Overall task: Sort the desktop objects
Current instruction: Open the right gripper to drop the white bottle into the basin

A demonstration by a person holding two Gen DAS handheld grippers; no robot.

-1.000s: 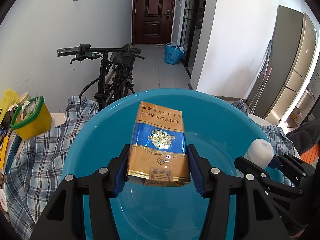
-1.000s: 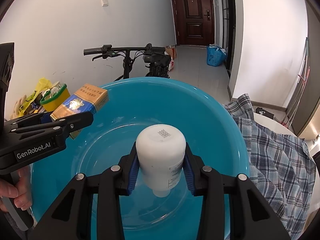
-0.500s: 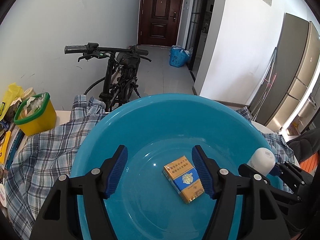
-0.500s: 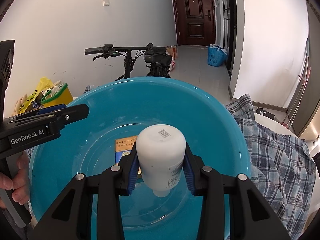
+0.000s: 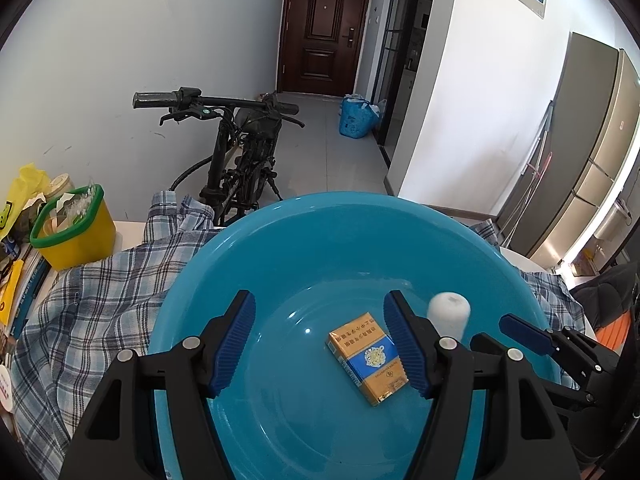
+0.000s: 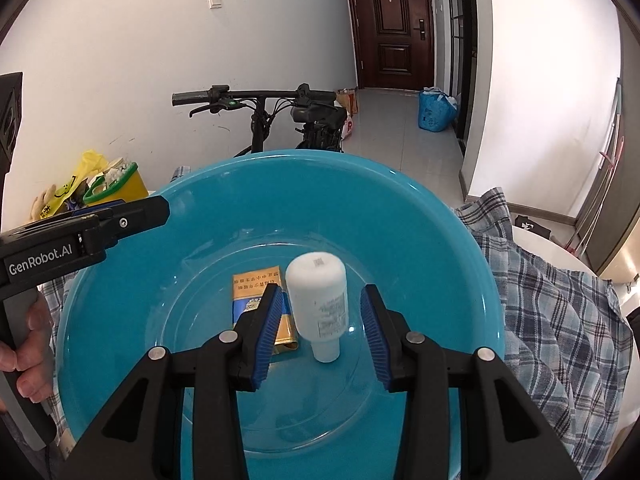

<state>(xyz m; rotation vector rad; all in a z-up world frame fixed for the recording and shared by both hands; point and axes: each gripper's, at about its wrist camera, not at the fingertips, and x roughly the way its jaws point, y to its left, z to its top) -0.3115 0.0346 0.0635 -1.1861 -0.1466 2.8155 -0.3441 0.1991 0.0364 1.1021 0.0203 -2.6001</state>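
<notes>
Having just opened, the left claw (image 5: 320,300) hangs released above the cigarette pack (image 5: 368,358); the right claw (image 6: 322,292) stands released around the white bottle (image 6: 318,300).

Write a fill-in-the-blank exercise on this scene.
1. The cigarette pack lies inside the blue ___.
2. The right gripper's fingers stand ___, clear of the white bottle between them.
3. A black ___ stands against the white wall.
Missing words: basin; open; bicycle.

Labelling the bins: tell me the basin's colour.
The basin is plain turquoise blue, clearest in the left wrist view.
</notes>
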